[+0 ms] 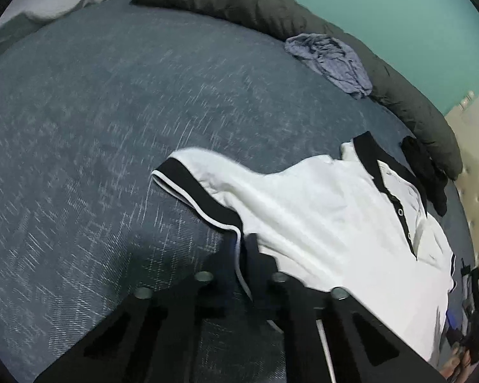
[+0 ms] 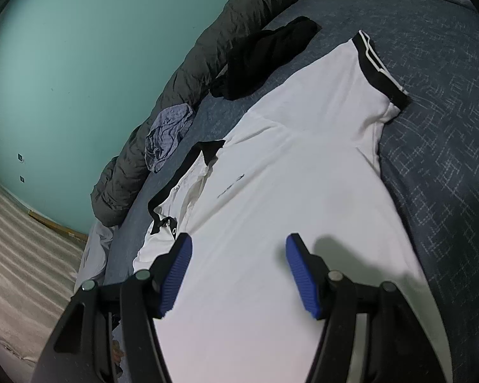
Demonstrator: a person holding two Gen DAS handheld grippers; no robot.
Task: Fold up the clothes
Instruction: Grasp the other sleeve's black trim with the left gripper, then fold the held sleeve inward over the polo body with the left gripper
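Observation:
A white polo shirt (image 1: 319, 223) with a black collar and black sleeve cuffs lies spread on the blue-grey bed sheet (image 1: 111, 111). My left gripper (image 1: 241, 247) is shut on the shirt's edge just below the black cuff (image 1: 194, 188), and the trimmed hem runs between its fingers. In the right wrist view the shirt (image 2: 287, 175) fills the middle, collar (image 2: 182, 172) to the left and one sleeve (image 2: 370, 63) stretched away. My right gripper (image 2: 239, 274) hovers open over the shirt's chest, nothing between its blue pads (image 2: 177, 274).
A rolled grey duvet (image 1: 271, 9) lies along the teal wall (image 2: 64, 63). On or beside it sit a crumpled lilac garment (image 1: 335, 60) and a black garment (image 2: 265, 60). A beige tufted headboard (image 1: 475, 175) stands at the right. The bed edge and a striped floor (image 2: 16, 239) lie left.

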